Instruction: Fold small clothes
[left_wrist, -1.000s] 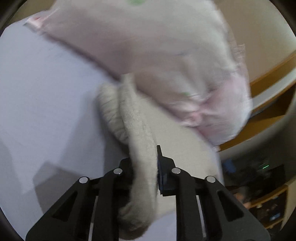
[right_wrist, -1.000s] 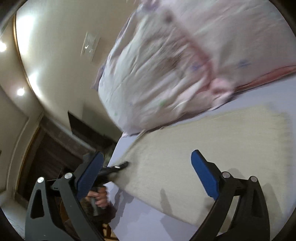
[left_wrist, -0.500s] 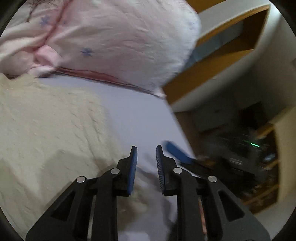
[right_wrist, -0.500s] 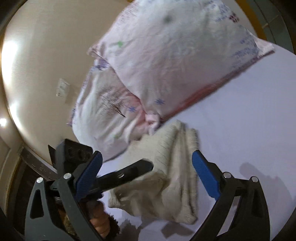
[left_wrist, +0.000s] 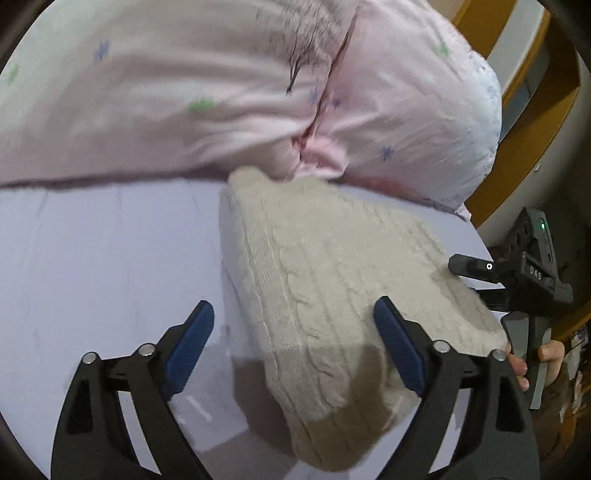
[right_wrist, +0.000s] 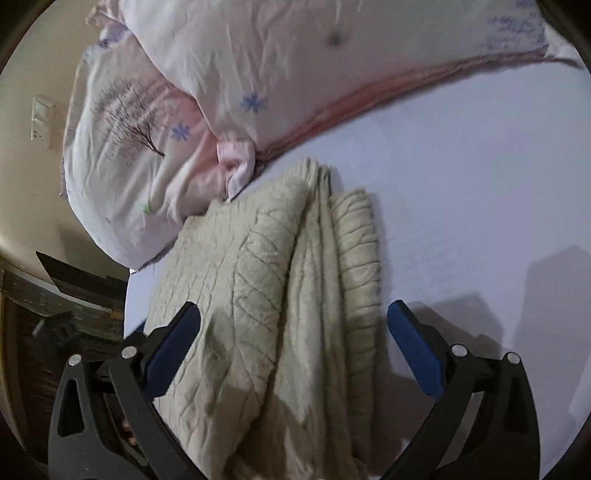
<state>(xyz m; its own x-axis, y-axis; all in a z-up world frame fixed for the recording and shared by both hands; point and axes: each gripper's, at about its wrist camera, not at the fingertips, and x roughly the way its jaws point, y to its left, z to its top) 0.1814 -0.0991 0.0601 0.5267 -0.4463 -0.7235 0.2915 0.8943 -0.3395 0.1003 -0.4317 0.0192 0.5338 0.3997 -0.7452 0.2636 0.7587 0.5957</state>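
Observation:
A cream cable-knit sweater (left_wrist: 332, 280) lies folded on the pale lilac bedsheet (left_wrist: 103, 266), its far end against the pillows. My left gripper (left_wrist: 295, 343) is open and empty, hovering over the sweater's near end. In the right wrist view the sweater (right_wrist: 266, 280) shows folded layers along its right side. My right gripper (right_wrist: 295, 339) is open and empty above it. The right gripper's body (left_wrist: 517, 280) shows at the right edge of the left wrist view, beside the sweater.
Pink and white floral pillows (left_wrist: 258, 92) lie along the far side of the bed, also in the right wrist view (right_wrist: 258, 74). A wooden headboard (left_wrist: 524, 140) stands at the right. The bed edge and dark furniture (right_wrist: 66, 302) are at the left of the right view.
My left gripper let go of the sweater and opened wide. Both grippers swung round and now hover over the folded sweater lying on the sheet.

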